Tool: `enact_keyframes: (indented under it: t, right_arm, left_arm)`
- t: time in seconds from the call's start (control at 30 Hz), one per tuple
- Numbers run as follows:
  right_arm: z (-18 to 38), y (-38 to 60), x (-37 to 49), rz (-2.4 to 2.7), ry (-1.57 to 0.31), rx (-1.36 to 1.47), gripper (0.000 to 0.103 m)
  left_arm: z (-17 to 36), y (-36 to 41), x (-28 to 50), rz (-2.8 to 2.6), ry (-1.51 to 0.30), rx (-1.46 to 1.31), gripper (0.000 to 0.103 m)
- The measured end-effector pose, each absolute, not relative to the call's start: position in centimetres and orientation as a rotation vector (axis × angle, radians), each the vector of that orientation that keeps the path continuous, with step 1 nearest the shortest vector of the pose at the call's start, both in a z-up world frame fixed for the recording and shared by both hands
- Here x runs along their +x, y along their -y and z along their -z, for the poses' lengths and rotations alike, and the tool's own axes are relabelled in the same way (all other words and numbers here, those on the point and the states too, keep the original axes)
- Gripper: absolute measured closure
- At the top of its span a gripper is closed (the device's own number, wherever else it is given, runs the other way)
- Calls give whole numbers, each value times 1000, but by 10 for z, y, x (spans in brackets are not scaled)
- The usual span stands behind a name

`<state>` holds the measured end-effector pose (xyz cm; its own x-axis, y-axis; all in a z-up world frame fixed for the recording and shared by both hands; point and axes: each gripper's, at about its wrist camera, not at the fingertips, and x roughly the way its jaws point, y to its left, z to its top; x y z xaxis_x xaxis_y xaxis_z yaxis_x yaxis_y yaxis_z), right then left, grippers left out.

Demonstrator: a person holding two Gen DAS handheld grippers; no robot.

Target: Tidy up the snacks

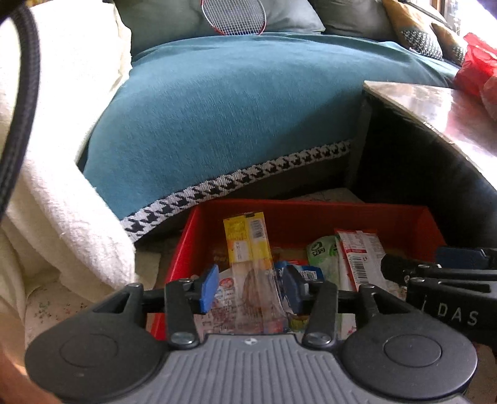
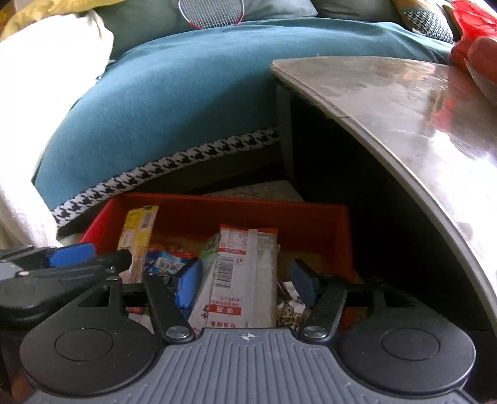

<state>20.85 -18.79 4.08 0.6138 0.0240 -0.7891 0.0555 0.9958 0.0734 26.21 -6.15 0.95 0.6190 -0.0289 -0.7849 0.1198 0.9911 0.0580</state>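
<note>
A red box (image 1: 310,214) (image 2: 236,208) stands on the floor with several snack packs in it. A yellow pack with a clear lower half (image 1: 248,248) (image 2: 138,230) stands between the pads of my left gripper (image 1: 251,287), which is open around it without touching. A red and white pack (image 2: 245,273) (image 1: 363,261) stands between the pads of my right gripper (image 2: 245,281), which is also open. A green pack (image 1: 323,251) and a blue pack (image 2: 164,262) lie among the others.
A sofa with a teal cover (image 1: 233,102) and houndstooth trim rises behind the box. A white blanket (image 1: 52,174) lies at the left. A glossy table top (image 2: 413,102) overhangs the right, with a red bag (image 1: 478,62) on it. A racket (image 1: 233,15) rests on the cushions.
</note>
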Motion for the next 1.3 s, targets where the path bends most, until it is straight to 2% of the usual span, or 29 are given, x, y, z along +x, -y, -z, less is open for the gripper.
enact_keyframes:
  t: [0.17, 0.57, 1.3]
  right_arm:
    - [-54, 191, 195, 13, -884, 111, 30]
    - [-66, 189, 170, 19, -861, 101, 22]
    - [-80, 168, 83, -8, -841, 120, 16]
  left_arm:
    - [-26, 57, 250, 79, -882, 99, 58]
    - [-35, 45, 225, 49, -885, 91, 57]
    - [-45, 25, 134, 71, -904, 51, 52]
